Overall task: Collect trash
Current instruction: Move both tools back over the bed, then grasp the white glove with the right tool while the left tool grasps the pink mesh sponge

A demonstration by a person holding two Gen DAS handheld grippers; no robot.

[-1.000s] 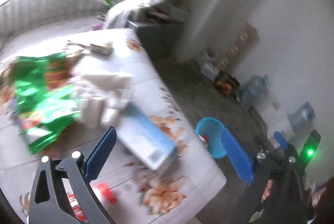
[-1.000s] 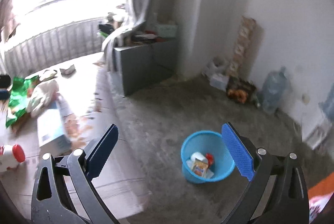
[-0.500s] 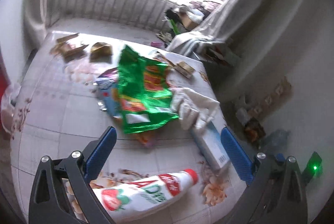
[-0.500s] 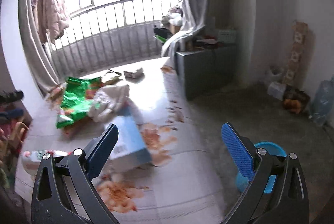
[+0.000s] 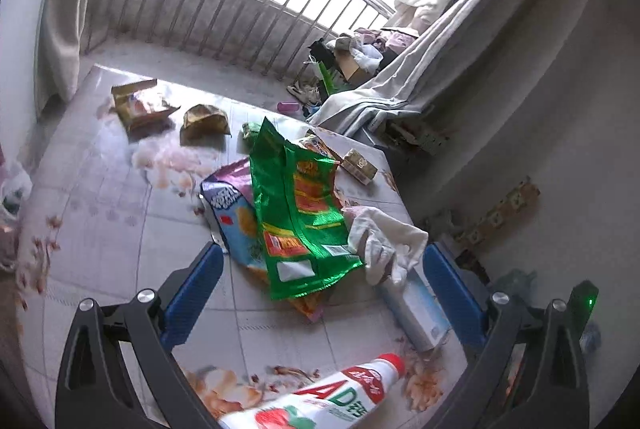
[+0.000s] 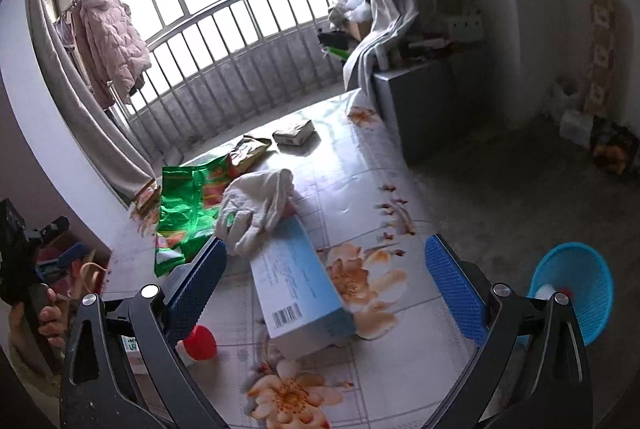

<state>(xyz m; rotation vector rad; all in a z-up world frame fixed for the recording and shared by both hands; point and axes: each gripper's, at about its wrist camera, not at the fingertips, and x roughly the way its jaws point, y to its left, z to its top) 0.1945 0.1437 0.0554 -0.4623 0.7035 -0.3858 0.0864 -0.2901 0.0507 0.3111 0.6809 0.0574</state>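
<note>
Trash lies on a floral table (image 5: 100, 213). A green snack bag (image 5: 300, 217) overlaps a blue chip bag (image 5: 232, 213); beside them are a white cloth (image 5: 384, 241), a light blue box (image 5: 416, 309) and a red-capped white bottle (image 5: 344, 401) lying at the near edge. My left gripper (image 5: 322, 297) is open and empty above the green bag's near end. My right gripper (image 6: 324, 293) is open and empty around the blue box (image 6: 296, 281); the cloth (image 6: 256, 209), the green bag (image 6: 188, 209) and the bottle's cap (image 6: 200, 343) show too. A blue trash basket (image 6: 576, 289) stands on the floor to the right.
Brown wrappers (image 5: 140, 105) and a small carton (image 5: 360, 165) lie at the table's far side. A grey cabinet (image 6: 424, 109) stands past the table. Balcony railing (image 6: 248, 41) runs behind. Clutter and a water jug lie along the right wall.
Both grippers swung left, away from the floor and the basket and onto the table's trash. The basket went from centre to the right edge of the right wrist view. Both stay open.
</note>
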